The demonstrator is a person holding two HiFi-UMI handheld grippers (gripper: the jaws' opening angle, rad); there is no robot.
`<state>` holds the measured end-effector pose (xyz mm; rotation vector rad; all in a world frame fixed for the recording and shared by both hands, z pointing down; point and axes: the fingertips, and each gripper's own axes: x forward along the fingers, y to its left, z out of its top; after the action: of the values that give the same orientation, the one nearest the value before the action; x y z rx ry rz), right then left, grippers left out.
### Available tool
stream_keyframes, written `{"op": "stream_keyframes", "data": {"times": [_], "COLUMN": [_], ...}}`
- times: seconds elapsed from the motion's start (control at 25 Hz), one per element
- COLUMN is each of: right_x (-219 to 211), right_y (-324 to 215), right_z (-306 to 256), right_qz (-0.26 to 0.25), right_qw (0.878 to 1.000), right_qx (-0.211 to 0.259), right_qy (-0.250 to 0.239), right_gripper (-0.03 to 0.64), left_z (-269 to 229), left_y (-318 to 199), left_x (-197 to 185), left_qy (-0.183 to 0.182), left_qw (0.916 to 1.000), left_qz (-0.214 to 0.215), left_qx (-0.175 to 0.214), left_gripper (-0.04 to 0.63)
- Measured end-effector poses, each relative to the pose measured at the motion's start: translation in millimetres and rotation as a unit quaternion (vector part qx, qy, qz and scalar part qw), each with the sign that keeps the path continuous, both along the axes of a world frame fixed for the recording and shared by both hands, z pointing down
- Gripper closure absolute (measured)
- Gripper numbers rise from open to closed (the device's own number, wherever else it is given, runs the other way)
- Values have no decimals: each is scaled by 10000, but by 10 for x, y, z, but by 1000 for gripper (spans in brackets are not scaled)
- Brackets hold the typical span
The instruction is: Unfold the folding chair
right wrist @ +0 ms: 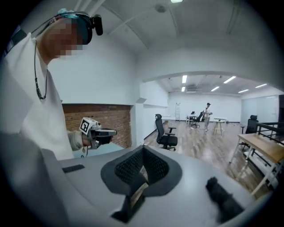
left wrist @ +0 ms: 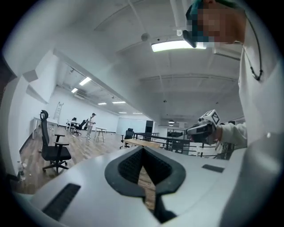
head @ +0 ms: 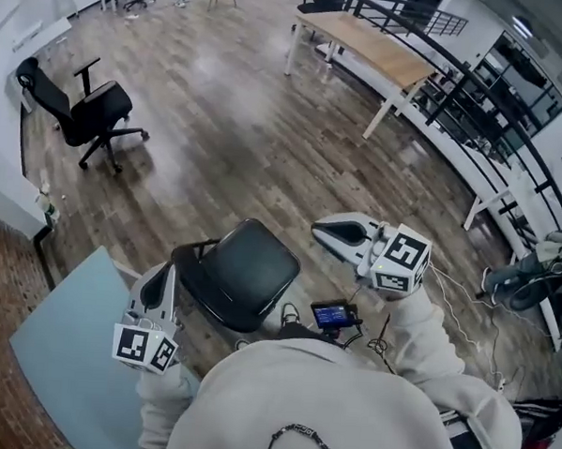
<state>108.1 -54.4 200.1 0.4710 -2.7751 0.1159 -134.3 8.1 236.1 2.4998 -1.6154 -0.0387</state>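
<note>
A black folding chair (head: pixel 244 275) stands on the wood floor right in front of me, its padded seat facing up and its dark frame showing at the seat's left edge. My left gripper (head: pixel 163 278) hovers at the chair's left, held up and level, shut with nothing between its jaws. My right gripper (head: pixel 320 231) is raised to the chair's upper right, also shut and empty. In the left gripper view my own pads (left wrist: pixel 133 166) meet, and the right gripper (left wrist: pixel 202 130) shows across. The right gripper view shows the left gripper (right wrist: pixel 101 132). Neither gripper touches the chair.
A black office chair (head: pixel 91 115) stands at the far left. A wooden table (head: pixel 370 47) and a black railing (head: pixel 476 93) run along the right. A pale blue board (head: pixel 63 348) lies at lower left. A small screen device (head: pixel 333 314) and cables (head: pixel 460 308) lie near my feet.
</note>
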Motion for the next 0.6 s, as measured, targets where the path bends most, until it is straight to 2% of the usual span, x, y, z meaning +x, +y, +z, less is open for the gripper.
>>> {"op": "stream_keyframes", "data": {"times": [0.12, 0.28, 0.44, 0.52, 0.6], "right_x": [51, 1, -97, -144, -135], "right_y": [30, 92, 94, 58, 48], "right_z": [-482, -735, -761, -762, -671], "right_qz": [392, 824, 1053, 1104, 1190], "right_qw": [9975, 9913, 9869, 9862, 9872], "right_qx": [238, 812, 880, 868, 762], "right_qy": [-534, -624, -850, -875, -737], "right_gripper": [609, 609, 609, 609, 609], "left_z": [-119, -328, -528, -646, -659], "left_y": [-35, -127, -208, -259, -273], "left_x": [50, 170, 292, 293, 294], "left_qy": [-211, -329, -482, -616, -737], "left_qw": [9997, 9989, 9971, 9958, 9955], "left_qz": [-79, 72, 269, 203, 87], "left_qx": [116, 325, 521, 647, 591], "left_gripper": [589, 589, 589, 589, 589]}}
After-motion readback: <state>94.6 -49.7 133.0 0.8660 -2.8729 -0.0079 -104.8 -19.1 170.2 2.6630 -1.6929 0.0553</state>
